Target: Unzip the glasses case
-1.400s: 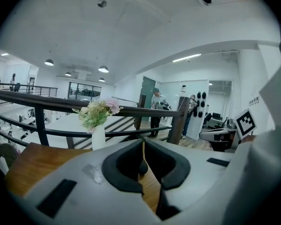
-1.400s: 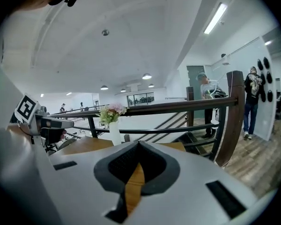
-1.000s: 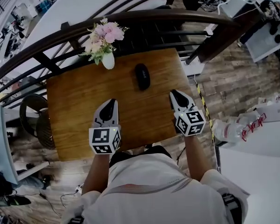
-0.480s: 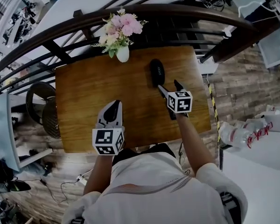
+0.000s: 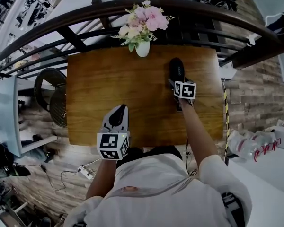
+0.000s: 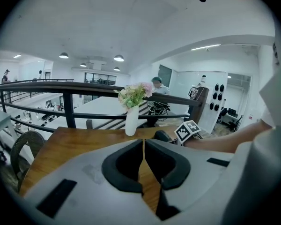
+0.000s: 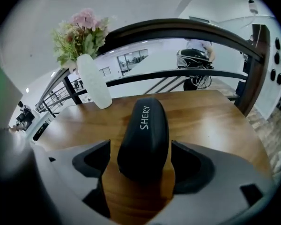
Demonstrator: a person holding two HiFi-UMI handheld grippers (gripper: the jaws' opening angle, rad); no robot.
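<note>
A black zipped glasses case lies on the far right part of the wooden table. My right gripper has come down over its near end. In the right gripper view the case sits between the jaws of my right gripper, which are opening, with a gap on each side and the pads not pressing. My left gripper hovers shut over the table's near edge, with nothing in it. The left gripper view shows my left gripper with jaws together, and the case far off to the right.
A white vase of pink flowers stands at the table's far edge, left of the case. A dark curved railing runs right behind the table. A round wicker seat sits on the floor to the left.
My right gripper has moved forward and down to the case and opened from shut. The left gripper has shifted a little forward and lower, still shut.
</note>
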